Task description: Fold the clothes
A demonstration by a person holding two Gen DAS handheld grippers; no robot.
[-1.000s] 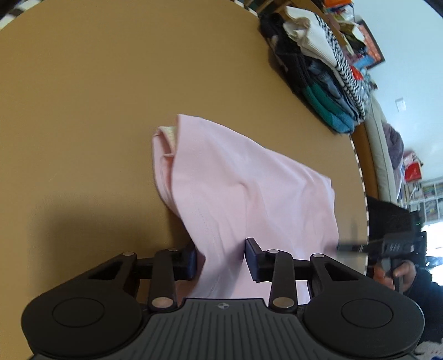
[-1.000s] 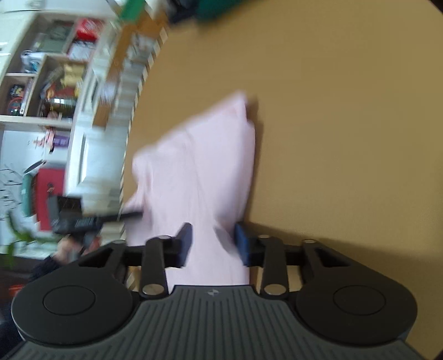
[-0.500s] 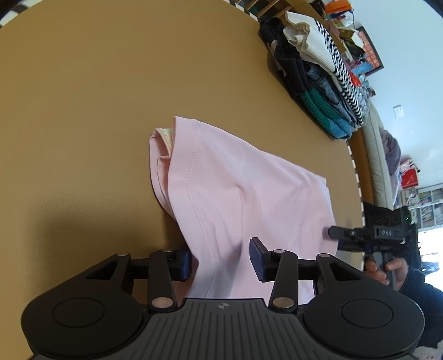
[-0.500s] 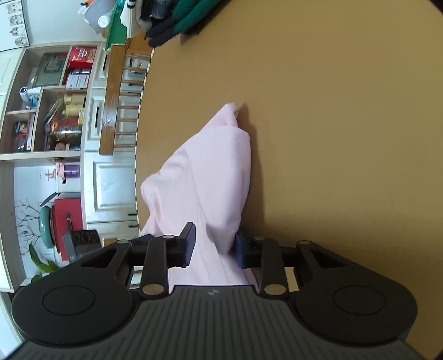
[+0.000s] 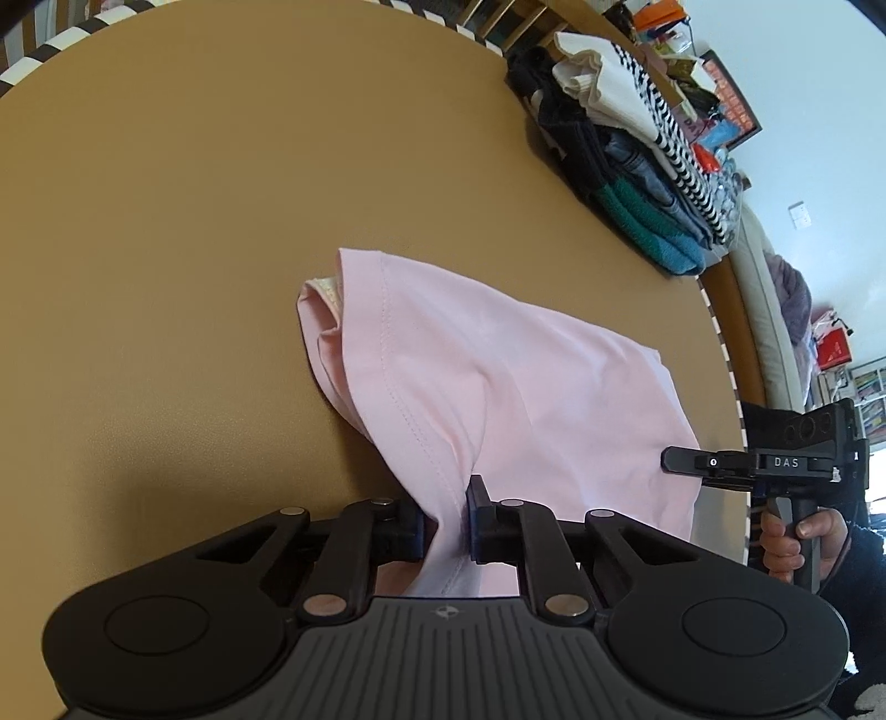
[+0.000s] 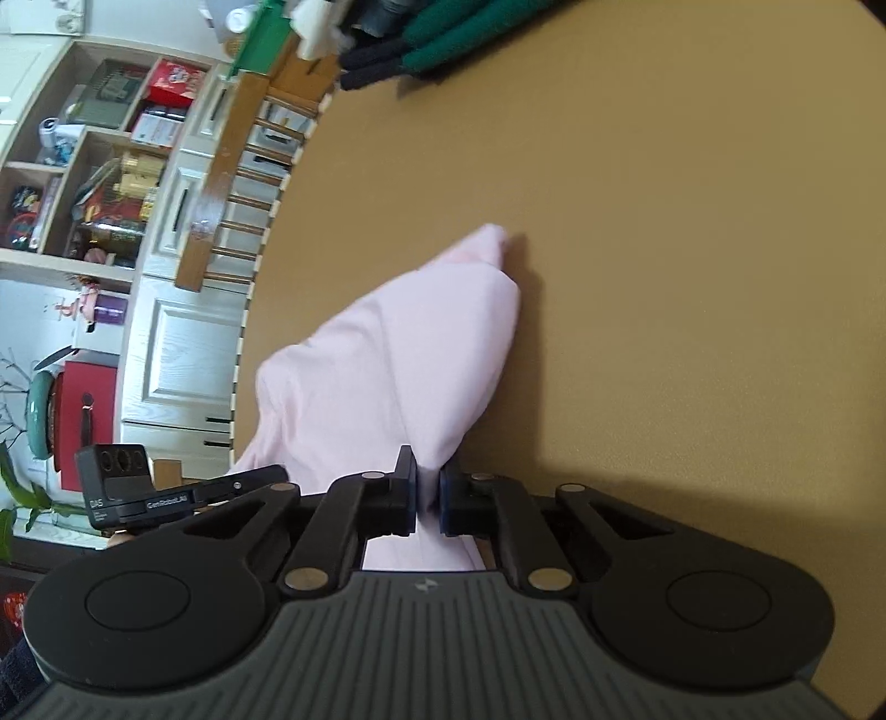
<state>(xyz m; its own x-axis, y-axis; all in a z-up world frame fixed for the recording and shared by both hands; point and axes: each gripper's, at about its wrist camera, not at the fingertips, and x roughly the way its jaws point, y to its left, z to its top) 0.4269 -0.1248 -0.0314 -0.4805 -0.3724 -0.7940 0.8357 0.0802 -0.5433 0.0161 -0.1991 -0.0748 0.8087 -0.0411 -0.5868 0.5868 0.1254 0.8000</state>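
A pale pink garment (image 5: 498, 387) lies partly folded on the round tan table (image 5: 166, 221). My left gripper (image 5: 446, 515) is shut on its near hemmed edge, the cloth bunched between the jaws. My right gripper (image 6: 427, 495) is shut on the opposite near edge of the pink garment (image 6: 398, 365), which rises in a tented fold toward its far corner. The right gripper also shows in the left wrist view (image 5: 673, 459), at the garment's right side. The left gripper also shows in the right wrist view (image 6: 277, 474), at the lower left.
A stack of folded clothes (image 5: 626, 160) sits at the table's far right edge; its dark green and black items (image 6: 443, 39) show at the top of the right wrist view. A wooden chair (image 6: 232, 177), shelves and white cabinets stand beyond the table's edge.
Both grippers have gone from open around the garment's near edges to shut on the cloth. The garment's near part is now pulled up into folds.
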